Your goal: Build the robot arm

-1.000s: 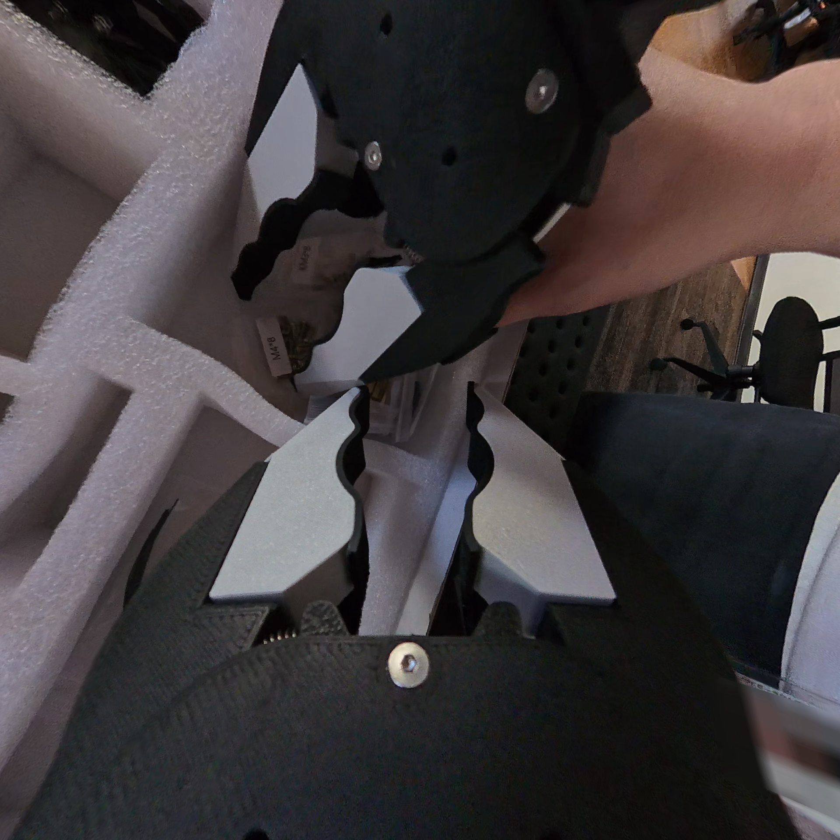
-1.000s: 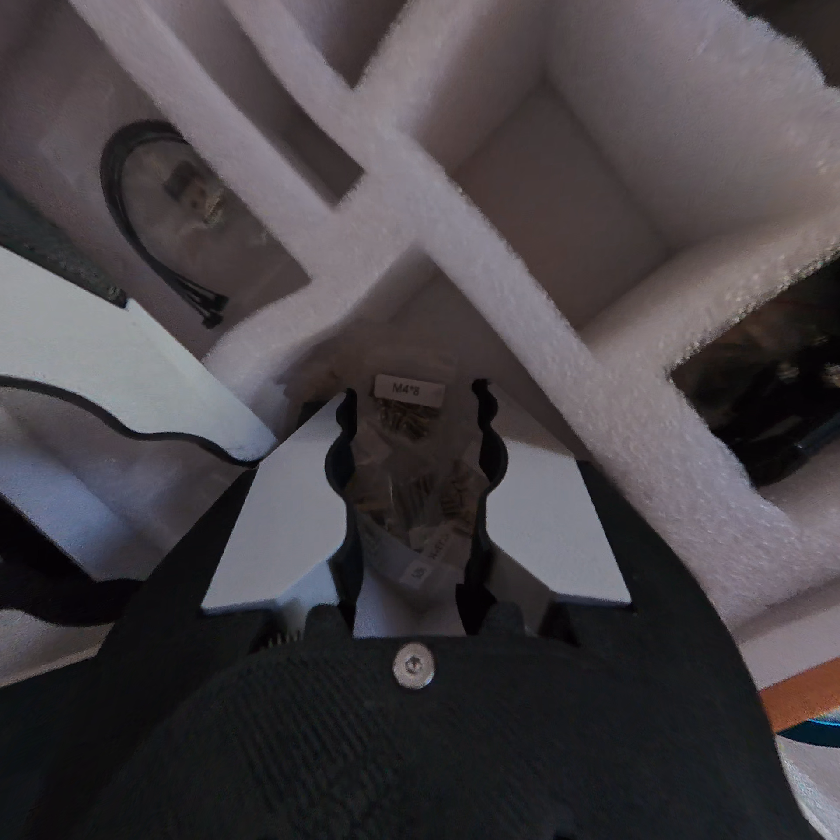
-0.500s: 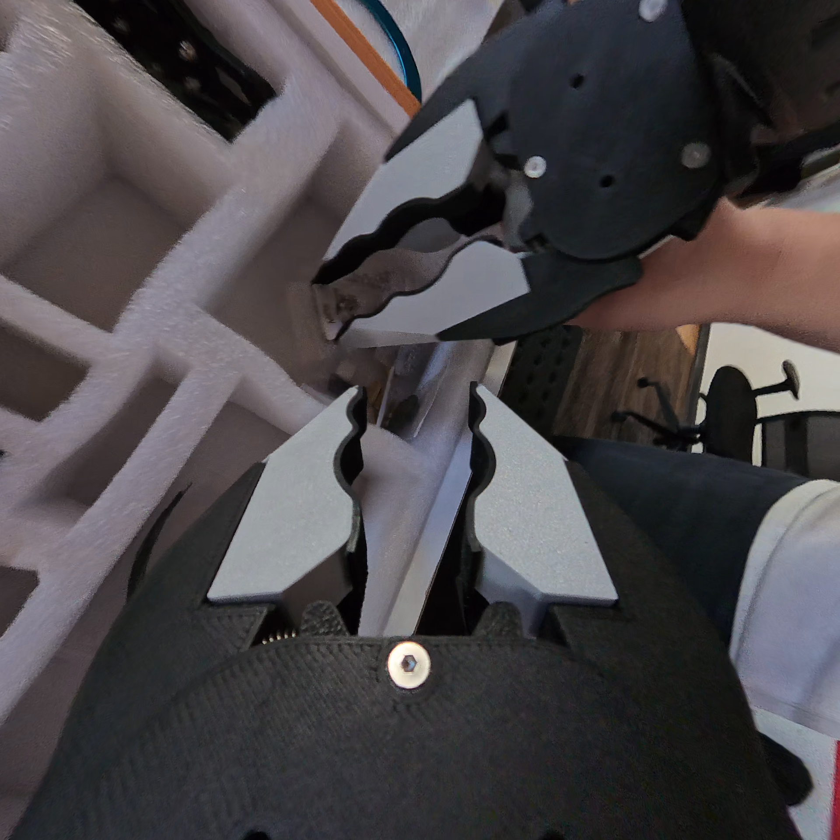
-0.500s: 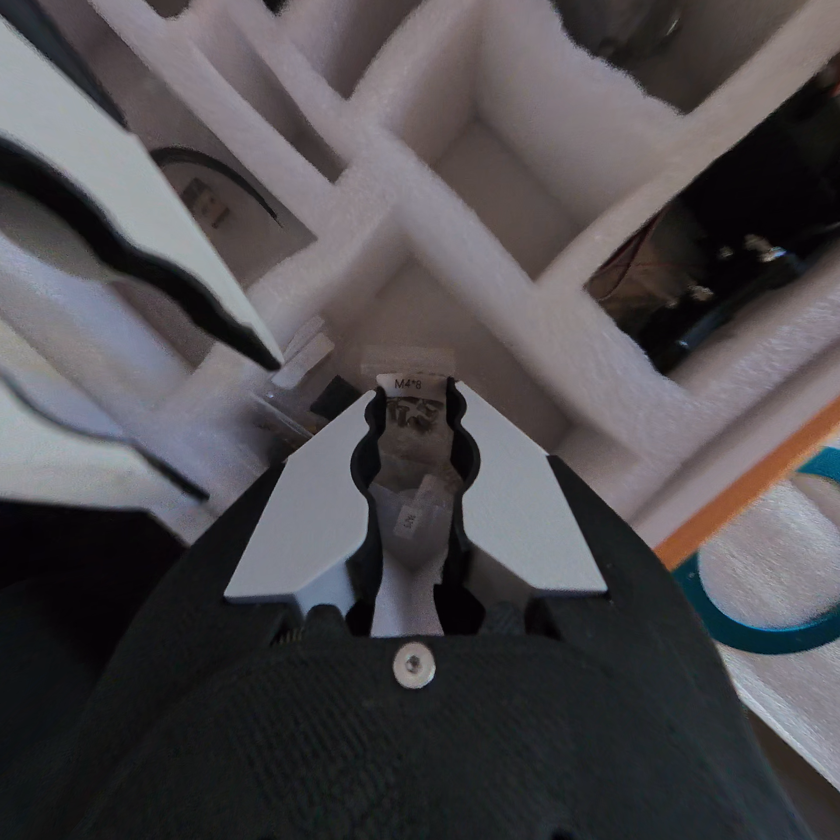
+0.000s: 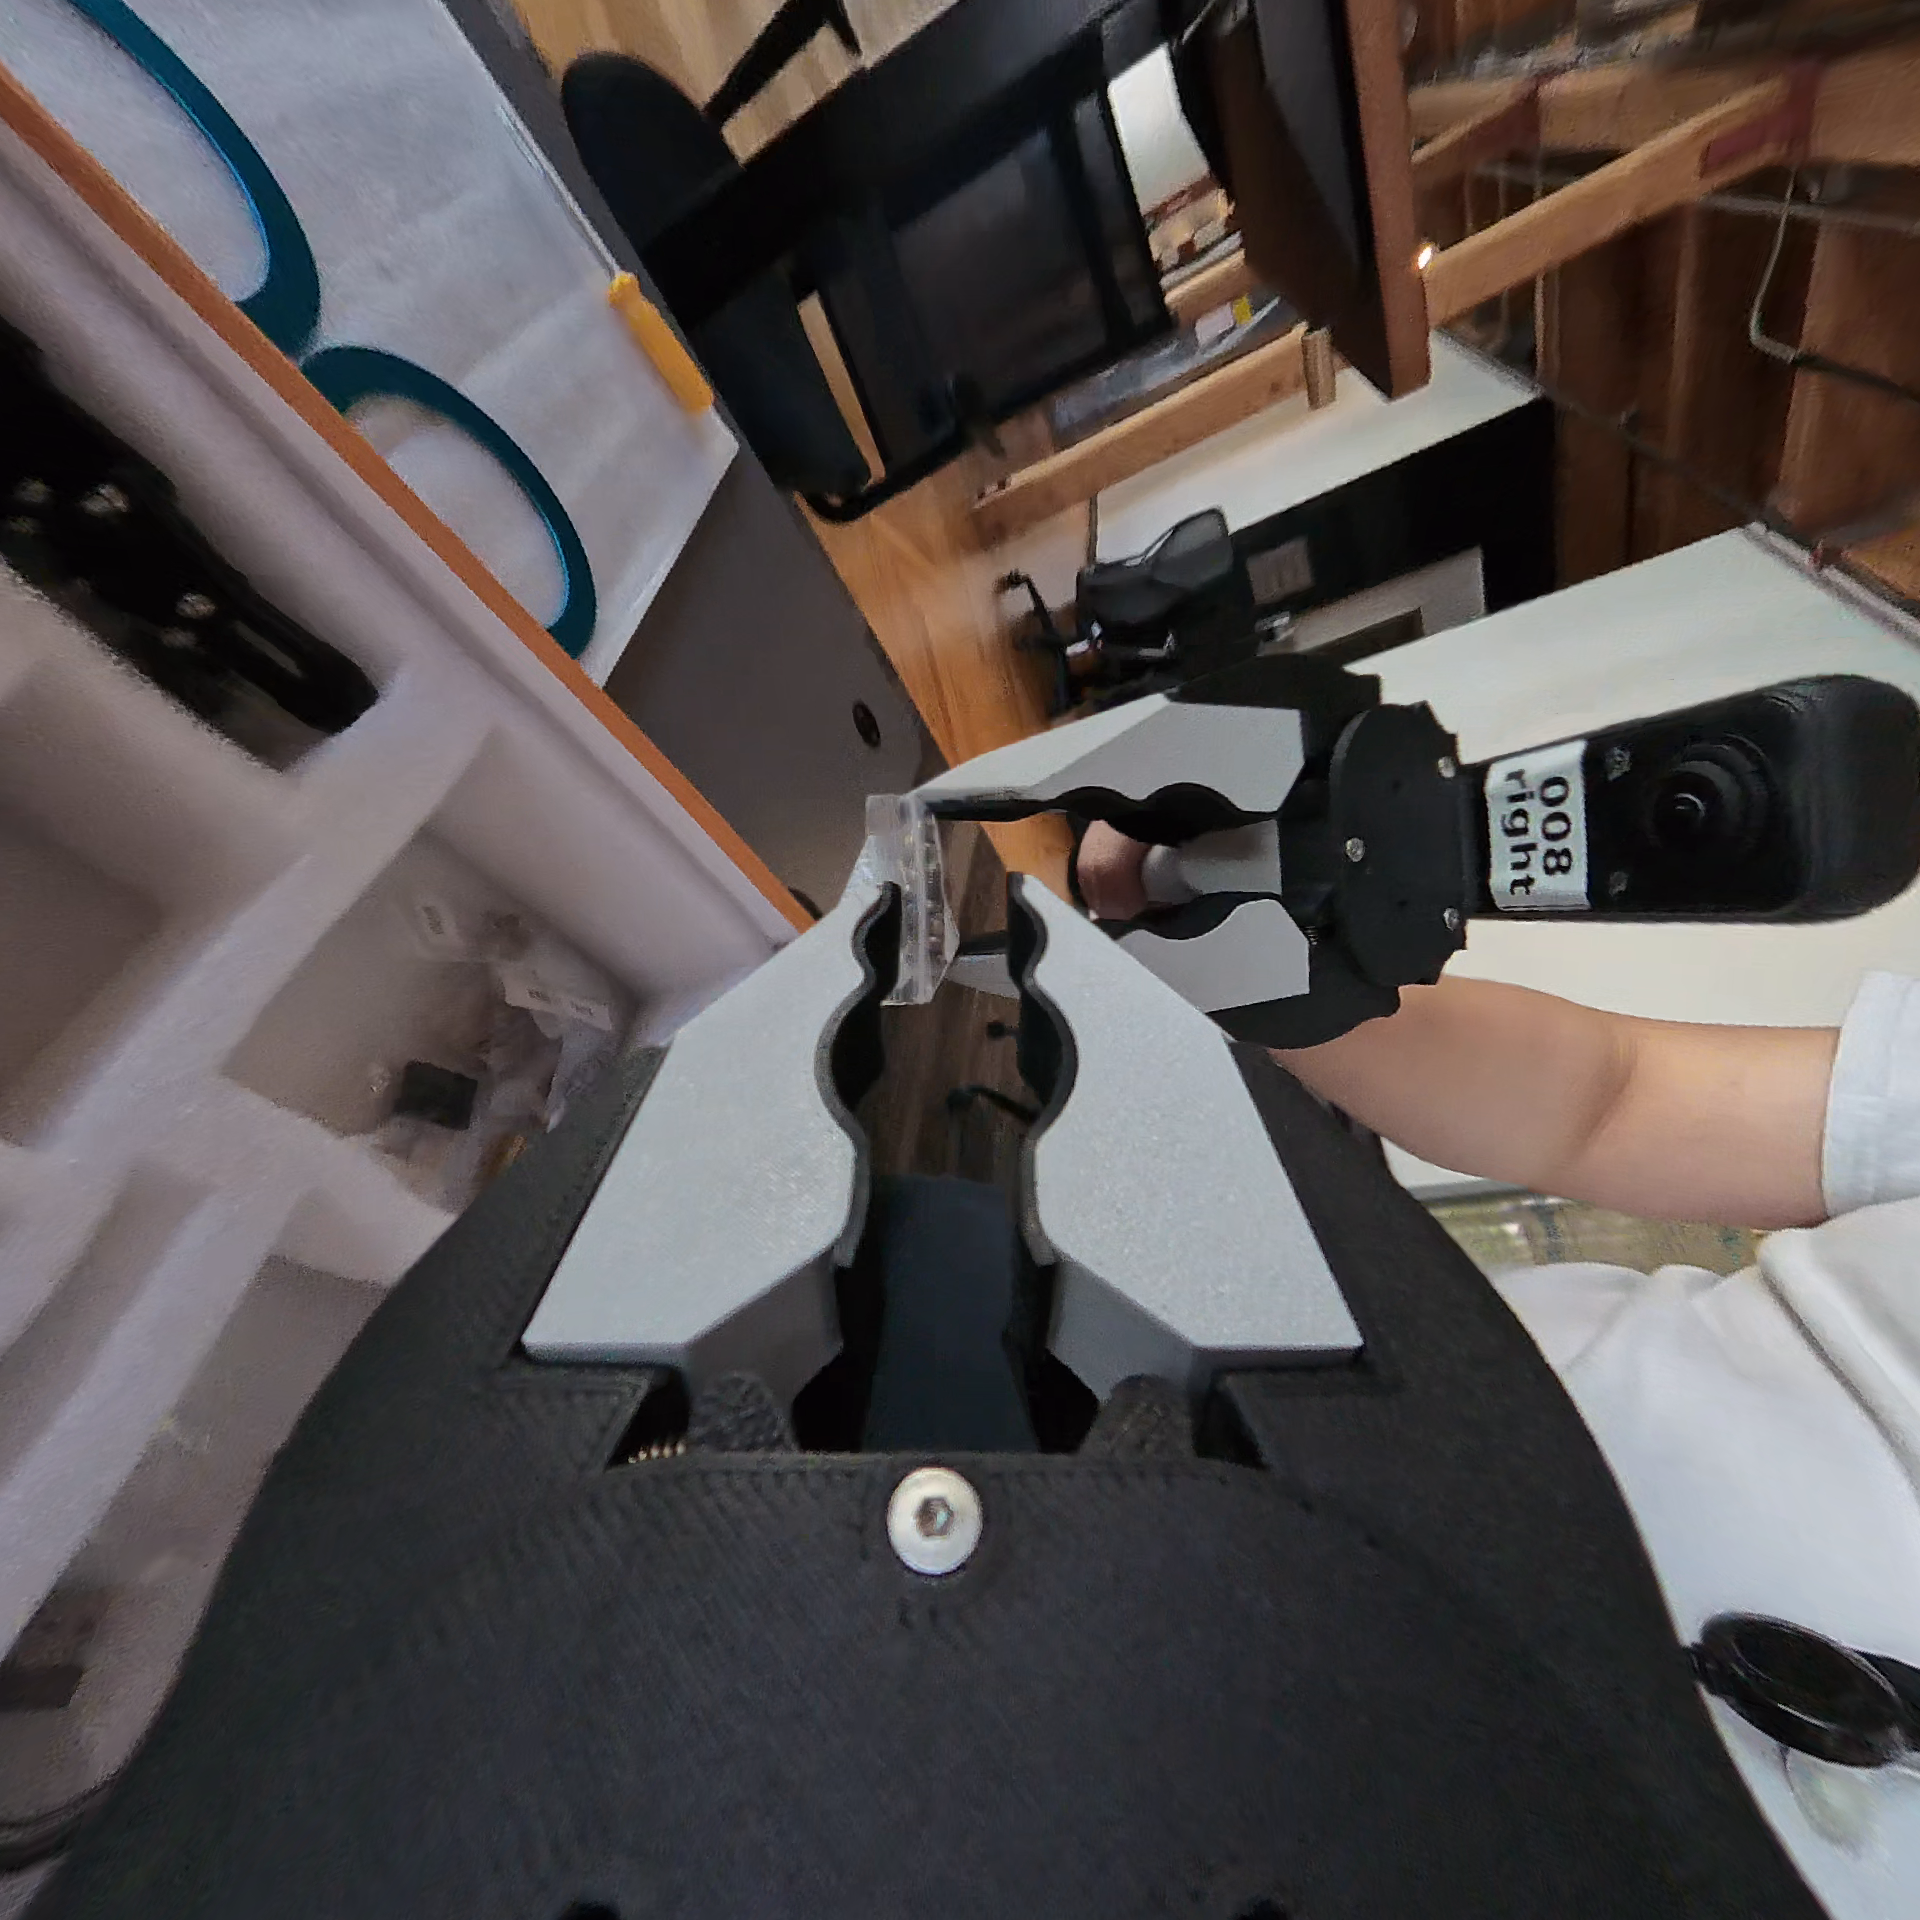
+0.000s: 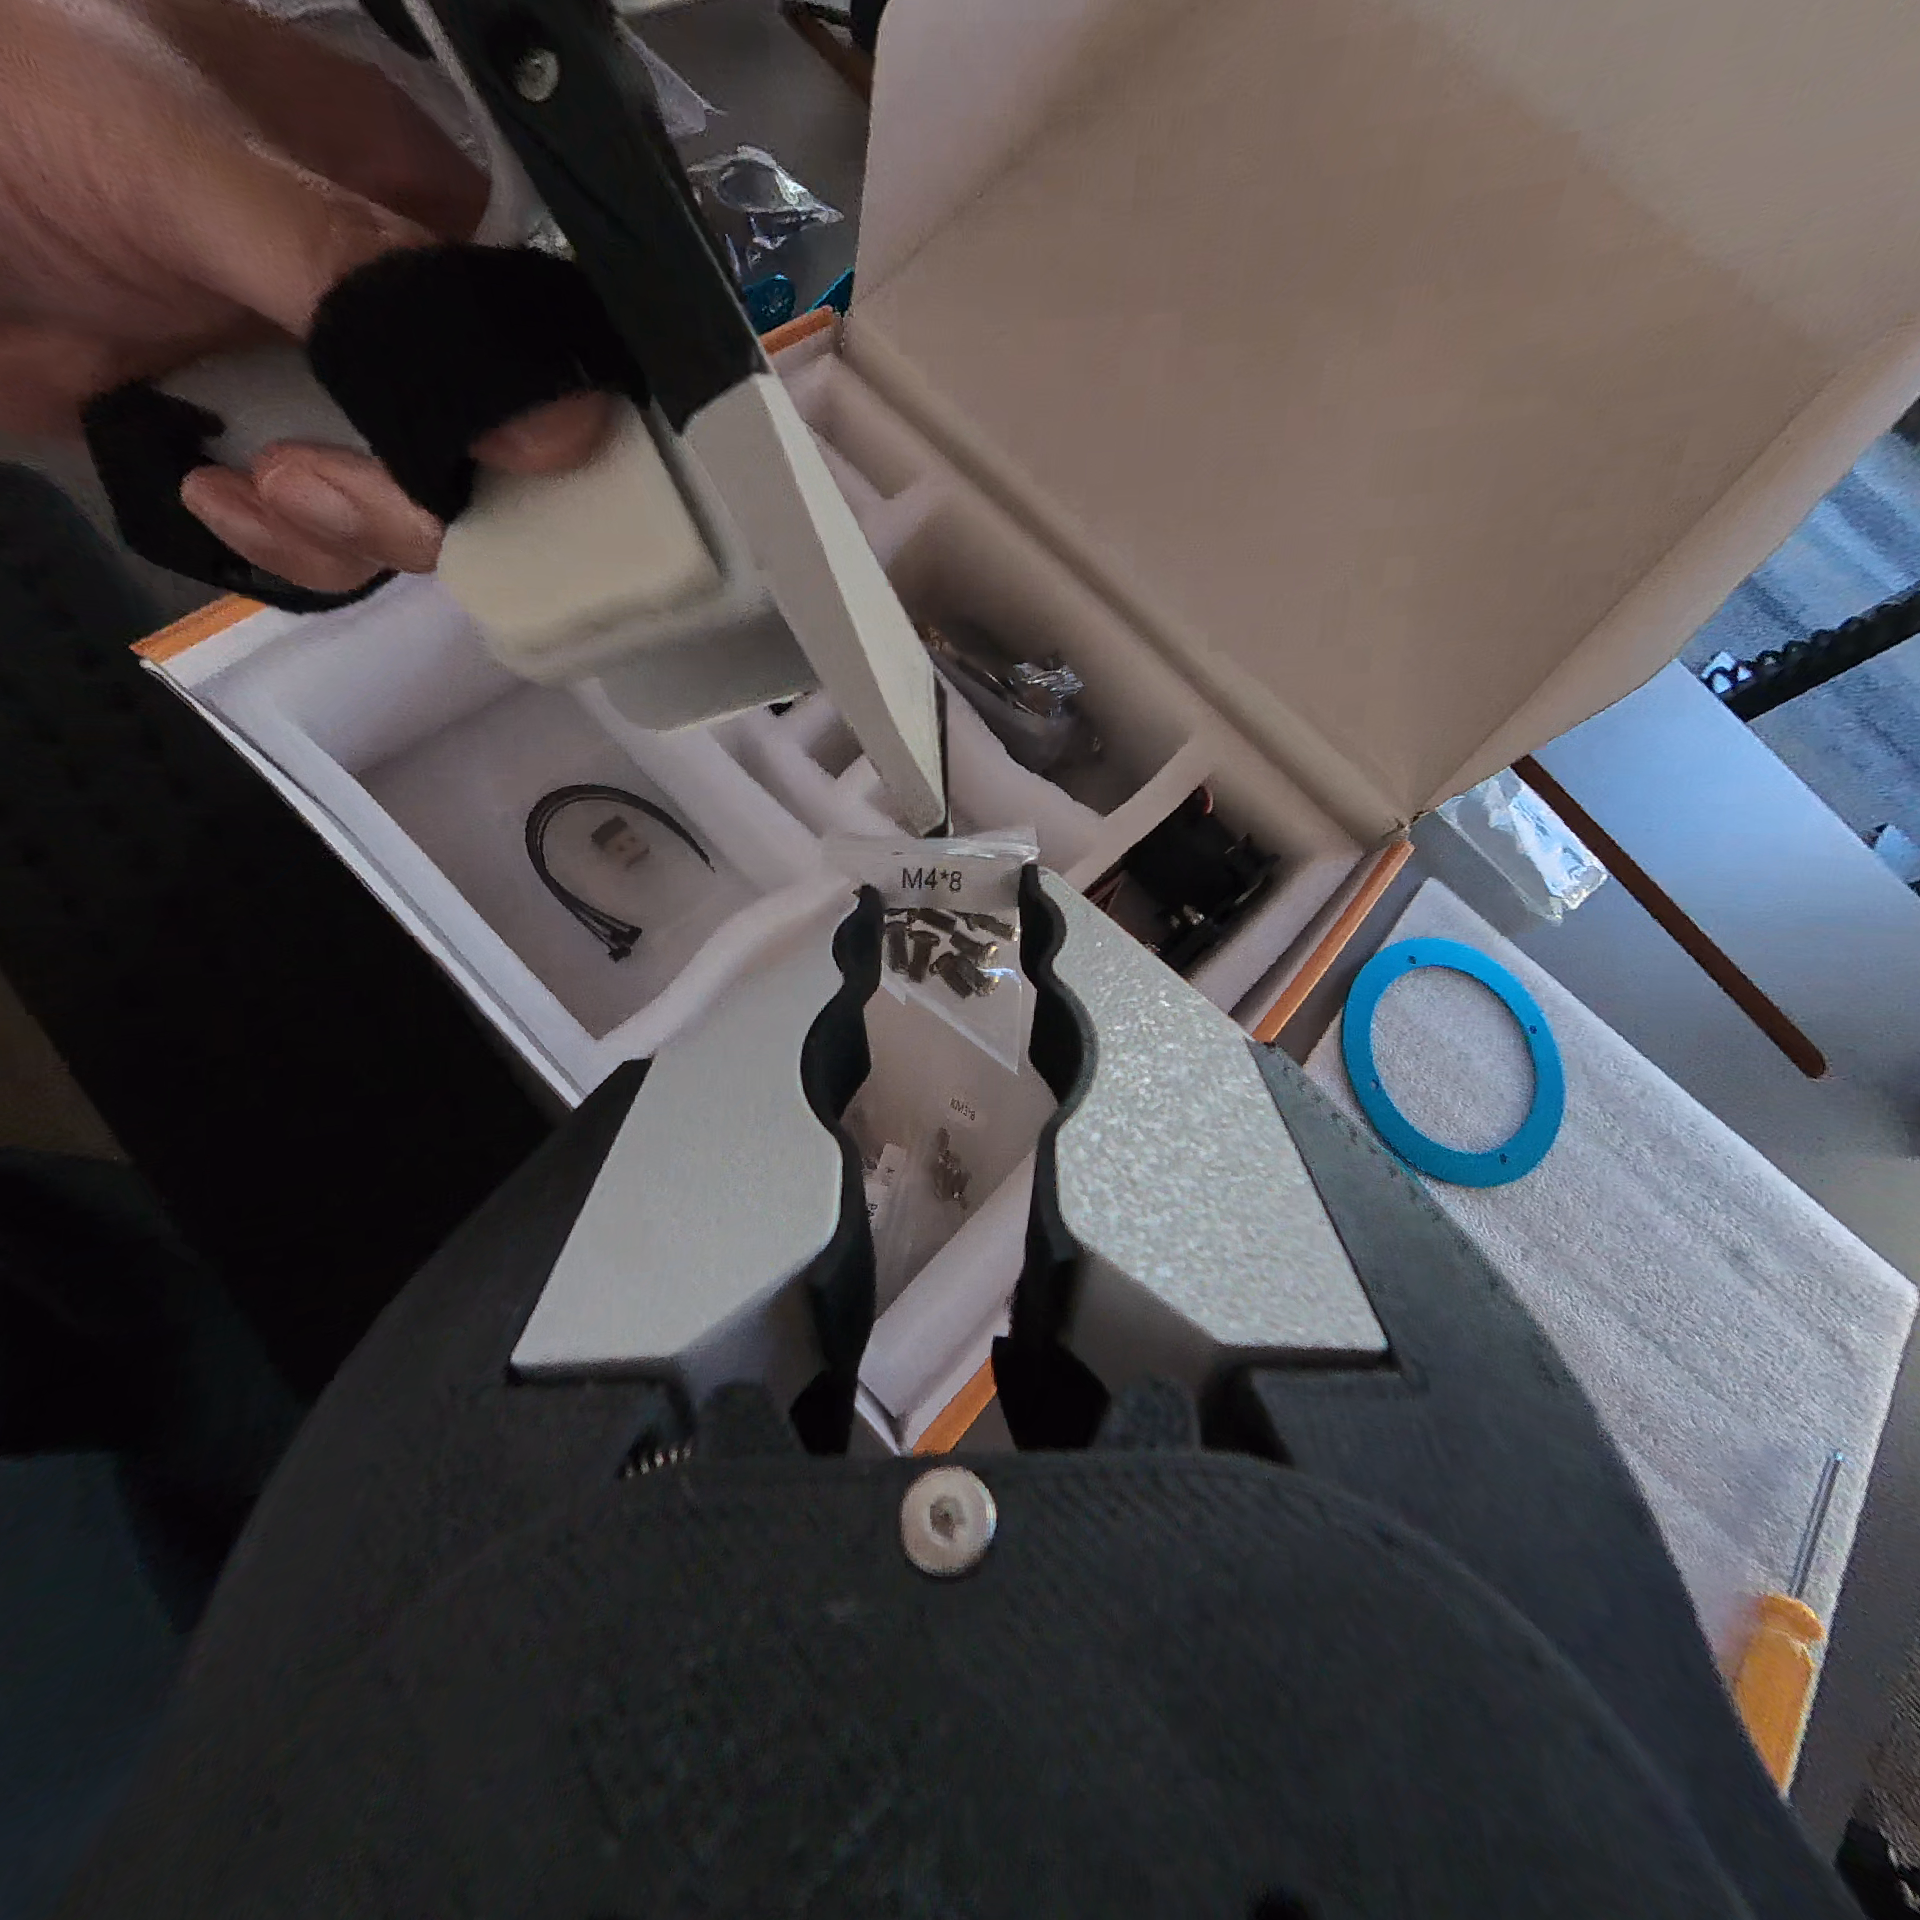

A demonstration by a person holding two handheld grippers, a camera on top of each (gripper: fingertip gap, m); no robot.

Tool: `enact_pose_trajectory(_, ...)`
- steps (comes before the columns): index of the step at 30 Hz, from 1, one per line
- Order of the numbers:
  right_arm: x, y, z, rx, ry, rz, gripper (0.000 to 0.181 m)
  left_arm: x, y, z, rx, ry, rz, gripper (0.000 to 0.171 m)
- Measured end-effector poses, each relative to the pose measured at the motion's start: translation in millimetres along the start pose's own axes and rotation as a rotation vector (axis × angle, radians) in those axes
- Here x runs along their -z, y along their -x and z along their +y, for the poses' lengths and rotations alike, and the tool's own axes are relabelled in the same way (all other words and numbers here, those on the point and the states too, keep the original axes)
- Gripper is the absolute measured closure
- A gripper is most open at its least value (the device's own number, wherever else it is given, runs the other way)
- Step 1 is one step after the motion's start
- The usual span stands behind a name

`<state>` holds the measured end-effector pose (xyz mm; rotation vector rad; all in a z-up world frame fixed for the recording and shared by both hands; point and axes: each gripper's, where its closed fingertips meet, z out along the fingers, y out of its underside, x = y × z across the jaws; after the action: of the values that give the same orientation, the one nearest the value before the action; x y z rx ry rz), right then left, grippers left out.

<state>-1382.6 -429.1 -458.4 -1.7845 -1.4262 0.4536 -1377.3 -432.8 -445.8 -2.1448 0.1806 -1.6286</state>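
My right gripper (image 6: 948, 896) is shut on a small clear bag of dark screws (image 6: 948, 951) with a white label and holds it in the air above the open white foam-lined box (image 6: 416, 717). In the left wrist view the right gripper (image 5: 925, 831) comes in from the right with the bag (image 5: 914, 914) at its tips. My left gripper (image 5: 953, 902) is open. The bag hangs between its fingertips, close to the left one. One left finger (image 6: 831, 623) reaches down beside the bag's top edge, with a person's hand behind it.
The box has foam compartments: black cable ties (image 6: 603, 862), a black part (image 6: 1195, 873), more small bags (image 5: 520, 997). Its lid (image 6: 1351, 364) stands open behind. A blue ring (image 6: 1455, 1060) and a yellow-handled screwdriver (image 6: 1777, 1662) lie on the foam sheet to the right. Less than 4 cm separates the two grippers' tips.
My right gripper closed on the screw bag in its compartment and lifted it out of the box. My left gripper rose away from the foam and now faces the bag.
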Motion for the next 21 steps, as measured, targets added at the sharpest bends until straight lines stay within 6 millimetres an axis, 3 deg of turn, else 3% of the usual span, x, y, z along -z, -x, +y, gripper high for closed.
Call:
enact_pose_trajectory(2,0.7,4.1,0.7,0.000,0.002,0.021,0.155,3.7,-2.0,2.8,-0.030,0.033,-0.007,0.171)
enact_pose_trajectory(9,2.1,19.5,-3.9,-0.093,-0.040,0.047,0.156,3.5,-12.1,26.9,-0.057,0.152,0.018,0.171)
enact_pose_trajectory(12,1.3,22.1,-3.8,-0.053,-0.038,0.062,0.156,15.3,-7.6,10.2,-0.097,0.082,-0.054,0.171)
enact_pose_trajectory(13,2.0,23.0,-4.8,-0.046,-0.046,0.057,0.156,21.2,-6.6,2.6,-0.112,0.047,-0.075,0.170)
enact_pose_trajectory(14,3.6,23.6,-6.6,-0.035,-0.058,0.052,0.156,25.5,-2.7,-1.0,-0.125,0.037,-0.110,0.151)
enact_pose_trajectory(15,6.4,21.6,-8.1,-0.021,-0.067,0.062,0.156,27.3,0.4,2.0,-0.137,0.064,-0.131,0.141)
enact_pose_trajectory(17,13.4,19.7,-11.1,-0.006,-0.083,0.060,0.156,24.1,-0.2,15.6,-0.139,0.141,-0.126,0.138)
enact_pose_trajectory(19,23.7,19.7,-16.3,-0.005,-0.113,0.044,0.156,15.7,-12.6,23.8,-0.124,0.154,-0.071,0.151)
enact_pose_trajectory(20,29.2,17.3,-16.1,0.006,-0.113,0.054,0.156,11.2,-25.7,22.5,-0.122,0.124,-0.012,0.169)
enact_pose_trajectory(21,36.0,14.3,-15.9,0.014,-0.117,0.064,0.156,7.4,-31.6,20.5,-0.118,0.095,-0.002,0.171)
